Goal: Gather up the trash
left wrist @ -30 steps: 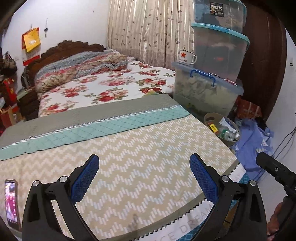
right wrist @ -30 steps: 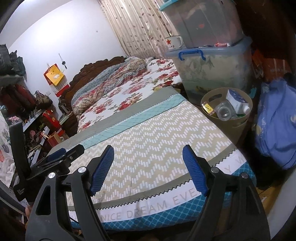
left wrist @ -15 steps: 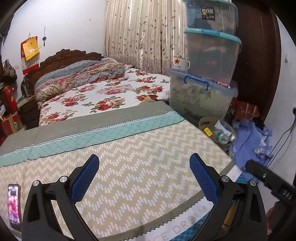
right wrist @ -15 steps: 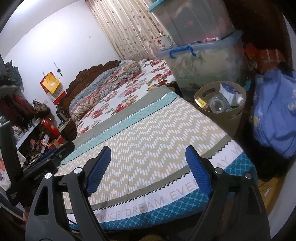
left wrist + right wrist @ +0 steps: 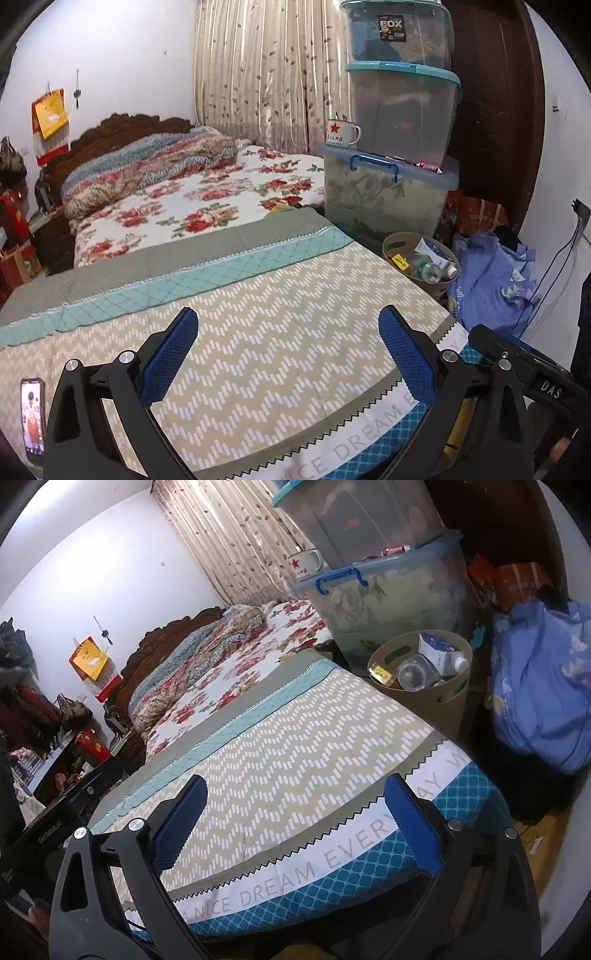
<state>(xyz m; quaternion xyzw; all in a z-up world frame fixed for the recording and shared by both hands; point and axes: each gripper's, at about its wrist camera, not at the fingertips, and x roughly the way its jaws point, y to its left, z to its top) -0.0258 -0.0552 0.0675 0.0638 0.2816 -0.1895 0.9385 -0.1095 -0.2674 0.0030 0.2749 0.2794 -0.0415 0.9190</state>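
A tan waste bin (image 5: pixel 419 258) (image 5: pixel 421 672) stands on the floor past the bed's right corner, holding a clear plastic bottle (image 5: pixel 410 672), a white carton (image 5: pixel 439 650) and a yellow wrapper (image 5: pixel 382 672). My left gripper (image 5: pixel 288 352) hangs open over the zigzag-patterned blanket (image 5: pixel 258 332), nothing between its blue pads. My right gripper (image 5: pixel 295 825) hovers over the blanket's near edge (image 5: pixel 332 856) with its jaws opening wide and nothing between them. Each gripper's body shows at the edge of the other's view.
Stacked clear storage boxes (image 5: pixel 399 110) with an enamel mug (image 5: pixel 341 133) stand behind the bin. A blue cloth heap (image 5: pixel 543 694) lies right of it. A phone (image 5: pixel 32 417) lies on the blanket at the left. A floral bed (image 5: pixel 192 195) stretches beyond.
The right gripper's jaws have spread wider and it has rolled and sunk a little toward the blanket's edge. The left gripper drew back and up, so the bin looks farther away.
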